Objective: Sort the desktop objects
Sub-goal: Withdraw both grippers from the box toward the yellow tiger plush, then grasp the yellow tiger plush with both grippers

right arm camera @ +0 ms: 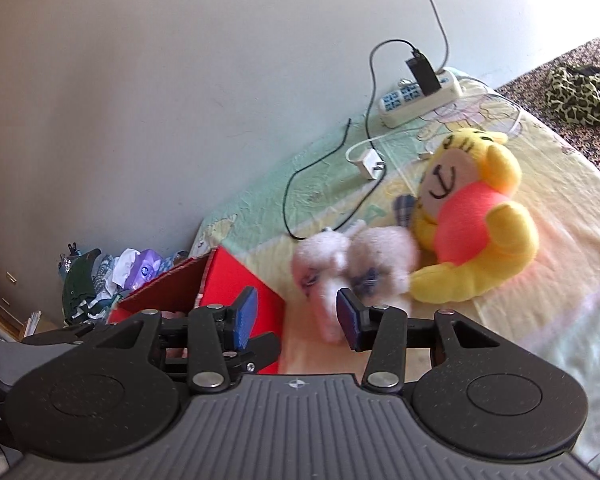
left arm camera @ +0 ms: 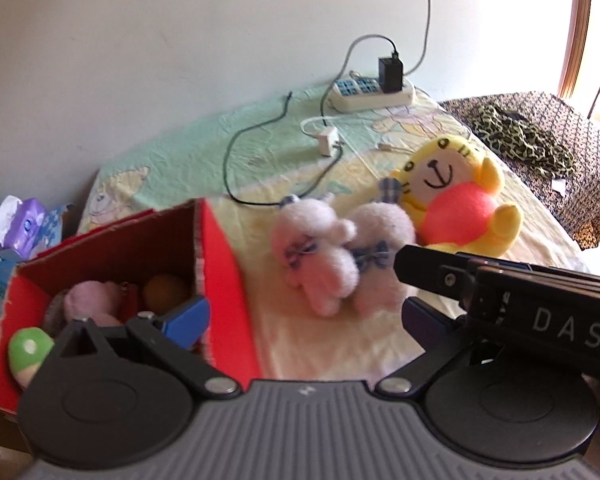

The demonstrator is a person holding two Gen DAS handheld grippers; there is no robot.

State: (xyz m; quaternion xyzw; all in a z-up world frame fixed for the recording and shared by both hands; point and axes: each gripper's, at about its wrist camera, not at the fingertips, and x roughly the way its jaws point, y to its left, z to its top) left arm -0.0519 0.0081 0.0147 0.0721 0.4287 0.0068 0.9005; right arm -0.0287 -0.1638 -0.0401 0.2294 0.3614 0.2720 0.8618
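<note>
Two pale pink plush toys with blue plaid bows lie side by side on the yellow-green sheet. A yellow tiger plush in a red top lies just right of them. A red cardboard box stands open at the left, holding a pink plush, an orange ball and a green-and-white toy. My left gripper is open, its left pad over the box corner. My right gripper is open, close in front of the pink plush toys, with the red box at its left and the tiger plush beyond.
A white power strip with a black adapter, a white charger and a loose black cable lie near the wall. A leopard-print cloth is at the far right. Crumpled packets pile up left of the box.
</note>
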